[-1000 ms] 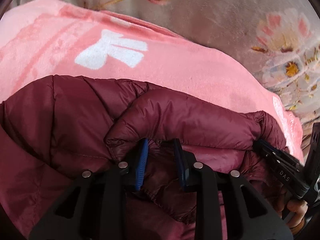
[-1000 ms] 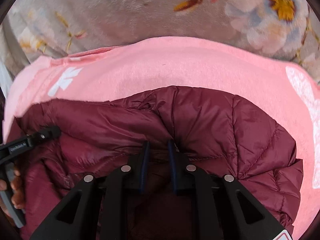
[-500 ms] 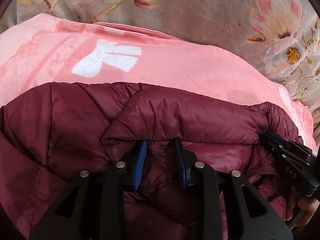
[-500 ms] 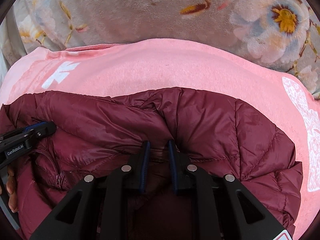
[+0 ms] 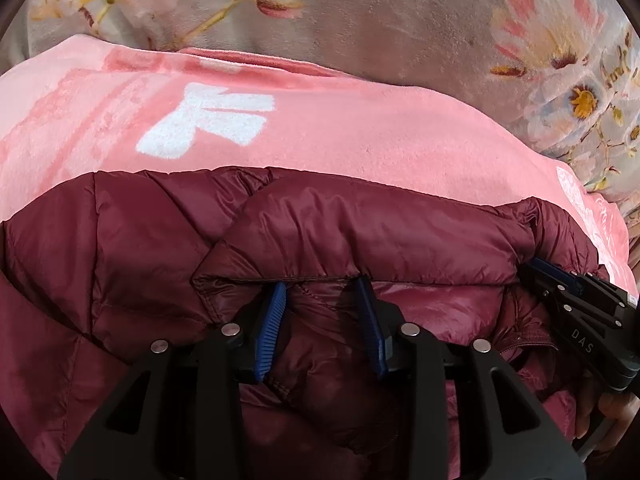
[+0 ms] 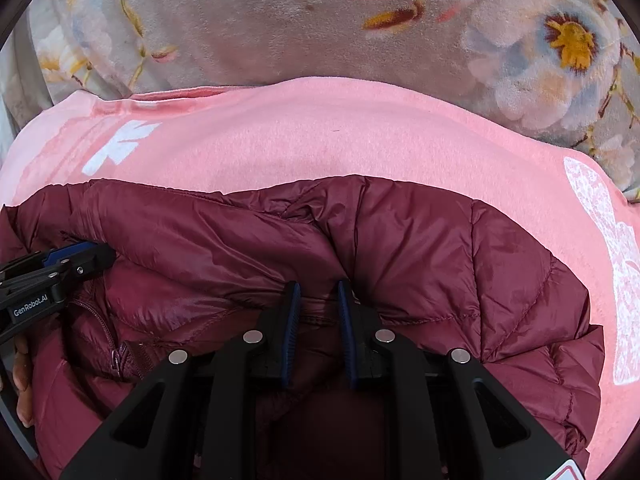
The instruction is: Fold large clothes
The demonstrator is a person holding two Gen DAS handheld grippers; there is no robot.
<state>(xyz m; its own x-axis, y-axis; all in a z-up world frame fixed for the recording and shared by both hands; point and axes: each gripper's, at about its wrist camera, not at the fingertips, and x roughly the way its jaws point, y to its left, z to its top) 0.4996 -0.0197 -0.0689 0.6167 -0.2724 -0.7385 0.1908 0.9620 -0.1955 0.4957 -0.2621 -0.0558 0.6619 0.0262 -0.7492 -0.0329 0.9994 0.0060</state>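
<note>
A maroon puffer jacket [image 5: 380, 232] lies bunched on a pink blanket [image 5: 360, 132]. My left gripper [image 5: 322, 292] sits at a folded edge of the jacket. Its jaws are opening: jacket fabric still lies between the blue pads, but the ribbed left pad [image 5: 272, 320] shows bare. My right gripper [image 6: 316, 300] is shut on a pinch of the jacket [image 6: 440, 248] near its upper seam. Each gripper shows in the other's view: the right gripper [image 5: 536, 270] at the jacket's right end, the left gripper [image 6: 96, 254] at its left end.
The pink blanket [image 6: 320, 136], with white prints, rests on a grey floral plush cover [image 6: 240, 20] that fills the far side. A hand [image 6: 22, 376] holds the left gripper's handle beside the jacket's zipper.
The left gripper's pads have spread apart around the jacket fold. The jacket has sunk flatter onto the pink blanket. The right gripper's pinch looks the same.
</note>
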